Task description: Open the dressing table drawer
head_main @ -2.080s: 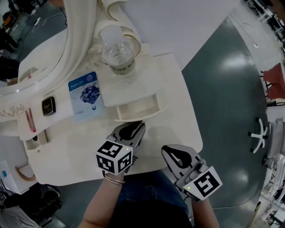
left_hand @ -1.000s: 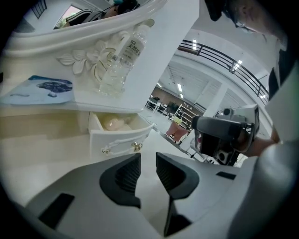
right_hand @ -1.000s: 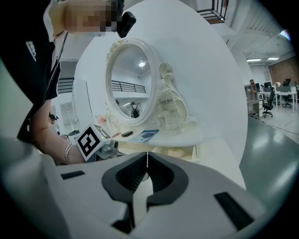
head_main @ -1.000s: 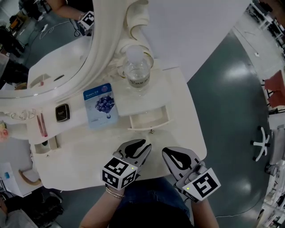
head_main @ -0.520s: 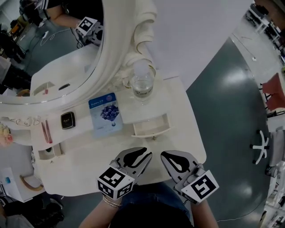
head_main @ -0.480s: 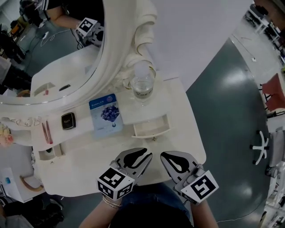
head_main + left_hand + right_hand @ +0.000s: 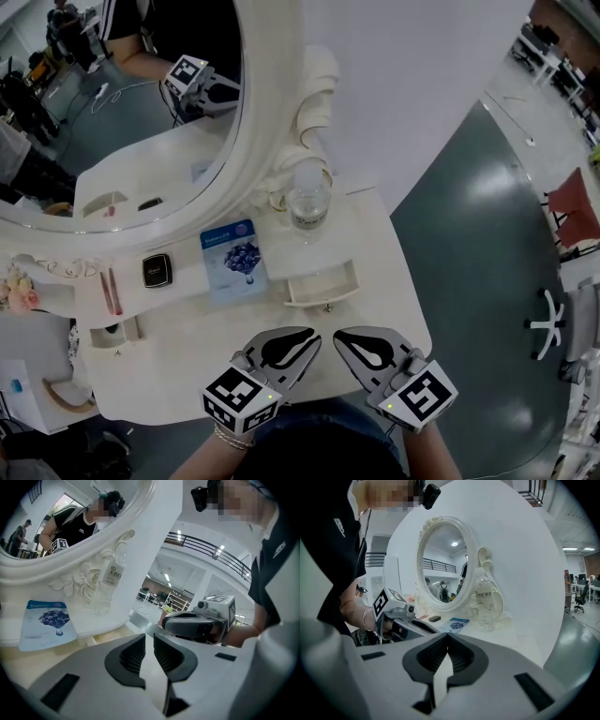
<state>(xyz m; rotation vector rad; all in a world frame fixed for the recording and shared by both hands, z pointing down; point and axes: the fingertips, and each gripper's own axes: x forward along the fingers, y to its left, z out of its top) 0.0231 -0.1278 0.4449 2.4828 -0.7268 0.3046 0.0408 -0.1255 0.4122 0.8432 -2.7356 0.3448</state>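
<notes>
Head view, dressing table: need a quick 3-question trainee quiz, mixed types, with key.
1. True or false: the small drawer is pulled out.
2. What stands just behind the drawer? A) water bottle B) lamp C) mug
3. Fill in: in the head view, the blue sachet lies to the ____ of the drawer.
Key: 1 true; 2 A; 3 left.

- Rear left of table (image 7: 398, 314): mirror (image 7: 141, 122).
- Right of mirror: bottle (image 7: 309, 202), directly behind drawer (image 7: 323, 284).
- Left of drawer, flat on table: packet (image 7: 233, 267); further left, case (image 7: 156, 270).
</notes>
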